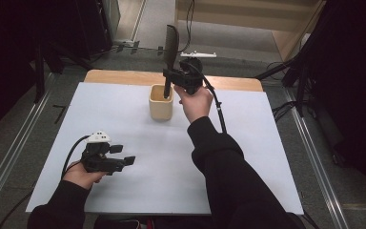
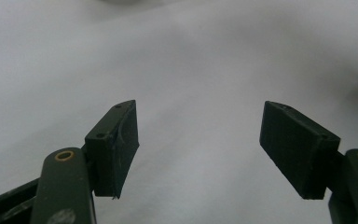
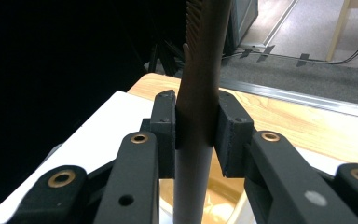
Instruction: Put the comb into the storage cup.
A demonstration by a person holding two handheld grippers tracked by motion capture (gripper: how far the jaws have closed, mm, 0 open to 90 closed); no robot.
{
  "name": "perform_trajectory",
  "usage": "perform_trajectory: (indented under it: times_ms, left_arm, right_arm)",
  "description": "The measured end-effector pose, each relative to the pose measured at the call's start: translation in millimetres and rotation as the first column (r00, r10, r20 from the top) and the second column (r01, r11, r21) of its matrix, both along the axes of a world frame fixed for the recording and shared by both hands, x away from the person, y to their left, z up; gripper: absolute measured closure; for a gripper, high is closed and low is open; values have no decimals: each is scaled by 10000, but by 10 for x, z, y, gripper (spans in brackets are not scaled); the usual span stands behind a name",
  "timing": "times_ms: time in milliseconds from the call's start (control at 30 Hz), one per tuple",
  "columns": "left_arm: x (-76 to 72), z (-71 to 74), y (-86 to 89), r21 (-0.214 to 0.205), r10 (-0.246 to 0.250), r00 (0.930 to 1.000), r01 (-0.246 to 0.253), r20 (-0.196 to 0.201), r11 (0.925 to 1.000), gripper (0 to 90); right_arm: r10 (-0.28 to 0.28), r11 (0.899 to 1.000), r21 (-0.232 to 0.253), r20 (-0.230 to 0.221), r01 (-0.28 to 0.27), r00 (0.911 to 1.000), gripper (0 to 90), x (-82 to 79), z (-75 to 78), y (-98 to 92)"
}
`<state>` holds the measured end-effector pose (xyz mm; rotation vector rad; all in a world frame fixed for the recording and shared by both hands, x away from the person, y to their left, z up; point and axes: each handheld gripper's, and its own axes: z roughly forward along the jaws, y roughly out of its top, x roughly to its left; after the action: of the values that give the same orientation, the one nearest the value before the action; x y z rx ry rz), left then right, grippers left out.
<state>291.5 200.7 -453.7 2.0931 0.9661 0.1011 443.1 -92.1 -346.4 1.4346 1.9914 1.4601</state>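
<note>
The right gripper (image 1: 170, 75), held up over the far middle of the table, has its two black jaws clamped on the handle of a dark comb (image 1: 170, 47). In the right gripper view (image 3: 195, 135) the pads press flat against both sides of the handle, and the comb (image 3: 200, 60) rises between them with its fine teeth showing at the top edge. The comb stands nearly upright, its upper end well above the gripper and its lower end reaching down into the mouth of a cream-coloured cup (image 1: 161, 102). Whether the tip touches the cup's inside cannot be told.

The cup stands upright on the white sheet (image 1: 248, 157) that covers most of the wooden table (image 1: 124, 75), near the sheet's far edge and just to the left of the right hand (image 1: 196, 101).

The left gripper (image 1: 123, 155) rests low near the front left of the sheet, held in the left hand (image 1: 81, 175), well apart from the cup. In the left gripper view (image 2: 200, 149) its jaws stand wide apart with nothing between them, bare white sheet (image 2: 191, 65) beneath. A black cable (image 1: 218, 112) trails from the right gripper down along the dark sleeve (image 1: 228, 176).
</note>
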Motion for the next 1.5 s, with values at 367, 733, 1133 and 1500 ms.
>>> perform_trajectory:
  times_ms: [367, 733, 1133, 1500]
  left_arm:
    - [1, -1, 1, 1, -46, 10000, 46, 3, 10000, 285]
    - [-1, -3, -1, 3, -75, 10000, 75, 24, 10000, 285]
    - [0, -7, -4, -11, -98, 9999, 98, 39, 10000, 285]
    - [-1, -12, -9, 50, -102, 9999, 102, 20, 9999, 285]
  right_arm:
    - [-219, 9995, -229, 182, 223, 9996, 700, 115, 37, 61]
    - [-362, 9988, -332, 31, 363, 9993, 699, 236, -26, 109]
    - [-393, 9983, -423, -63, 390, 9992, 700, 305, -120, 156]
    - [-138, 9977, -670, 91, 144, 9999, 700, 297, -202, 204]
